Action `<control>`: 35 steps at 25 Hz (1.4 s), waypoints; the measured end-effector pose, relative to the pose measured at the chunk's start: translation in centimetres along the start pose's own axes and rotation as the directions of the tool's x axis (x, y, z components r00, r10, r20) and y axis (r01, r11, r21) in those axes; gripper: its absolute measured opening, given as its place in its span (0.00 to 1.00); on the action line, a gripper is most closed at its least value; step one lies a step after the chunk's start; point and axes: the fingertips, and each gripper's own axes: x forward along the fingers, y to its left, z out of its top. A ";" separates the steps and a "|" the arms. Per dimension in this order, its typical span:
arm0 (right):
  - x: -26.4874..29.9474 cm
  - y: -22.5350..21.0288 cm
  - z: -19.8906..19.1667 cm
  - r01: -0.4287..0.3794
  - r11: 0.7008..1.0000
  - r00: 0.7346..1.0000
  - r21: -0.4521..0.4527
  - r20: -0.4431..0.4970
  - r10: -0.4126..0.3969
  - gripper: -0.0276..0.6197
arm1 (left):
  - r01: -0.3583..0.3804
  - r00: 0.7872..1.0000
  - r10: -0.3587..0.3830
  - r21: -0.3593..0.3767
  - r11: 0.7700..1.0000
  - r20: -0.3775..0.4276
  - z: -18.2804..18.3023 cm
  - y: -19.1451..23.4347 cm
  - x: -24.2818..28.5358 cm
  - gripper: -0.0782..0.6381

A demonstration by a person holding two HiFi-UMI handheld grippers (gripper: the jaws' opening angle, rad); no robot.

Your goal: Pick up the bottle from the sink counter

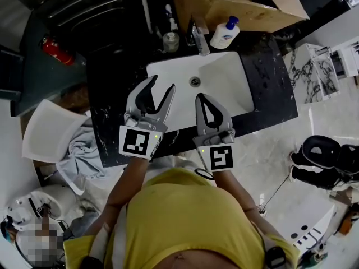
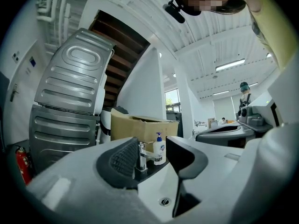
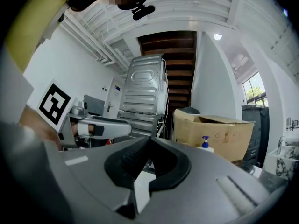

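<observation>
Bottle upright on counter behind sink, just right of tap, close against box; left gripper over sink's near edge, jaws partly apart, nothing between them; right gripper beside it, jaws closed, empty; both well apart from bottle.

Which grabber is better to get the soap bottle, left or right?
Probably the left gripper: its jaws stand apart and the bottle lines up between them. The right gripper is shut, aiming beside it.
</observation>
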 end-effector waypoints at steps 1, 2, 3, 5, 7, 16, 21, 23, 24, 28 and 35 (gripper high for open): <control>0.3 -0.1 -0.3 -0.001 1.000 1.000 0.000 -0.005 0.001 0.05 | 0.000 1.000 0.000 0.000 1.000 -0.003 -0.4 0.3 0.6 0.38; 0.5 -0.2 -0.5 -0.001 1.000 1.000 0.001 -0.010 0.001 0.05 | -0.001 1.000 0.001 -0.001 1.000 -0.006 -0.8 0.7 1.1 0.39; 0.7 -0.3 -0.7 -0.001 1.000 1.000 0.003 -0.014 0.001 0.05 | -0.003 1.000 0.003 -0.003 1.000 -0.007 -1.2 1.0 1.7 0.40; 1.1 -0.5 -1.2 0.005 1.000 1.000 0.007 -0.020 -0.005 0.05 | -0.003 1.000 0.003 -0.012 1.000 -0.007 -2.1 1.6 2.8 0.42; 1.5 -0.9 -1.7 0.011 1.000 0.999 0.008 -0.034 -0.011 0.05 | -0.006 1.000 0.006 -0.010 1.000 -0.013 -3.3 2.2 3.9 0.42; 3.0 -3.0 -4.7 0.022 1.000 0.995 -0.005 -0.099 -0.023 0.05 | -0.003 0.996 0.003 0.007 1.000 -0.092 -8.3 4.6 9.4 0.49; 4.1 -3.8 -6.1 0.016 1.000 0.993 0.009 -0.114 -0.015 0.05 | -0.017 0.992 0.017 0.000 1.000 -0.127 -10.2 5.6 11.6 0.51; 4.6 -4.1 -6.6 0.016 1.000 0.993 0.010 -0.120 -0.015 0.05 | -0.021 0.990 0.020 -0.002 1.000 -0.139 -11.0 6.0 12.4 0.52; 4.8 -4.3 -6.9 0.016 1.000 0.992 0.012 -0.126 -0.014 0.05 | -0.022 0.989 0.022 -0.002 1.000 -0.146 -11.4 6.2 12.9 0.53; 5.9 -4.5 -8.1 0.003 1.000 0.990 0.024 -0.142 0.000 0.05 | -0.035 0.984 0.035 0.002 0.999 -0.172 -13.0 7.3 14.4 0.54; 7.8 -5.0 -9.7 -0.009 0.999 0.987 0.039 -0.159 0.015 0.05 | -0.057 0.970 0.057 0.009 0.998 -0.235 -16.3 8.9 16.6 0.61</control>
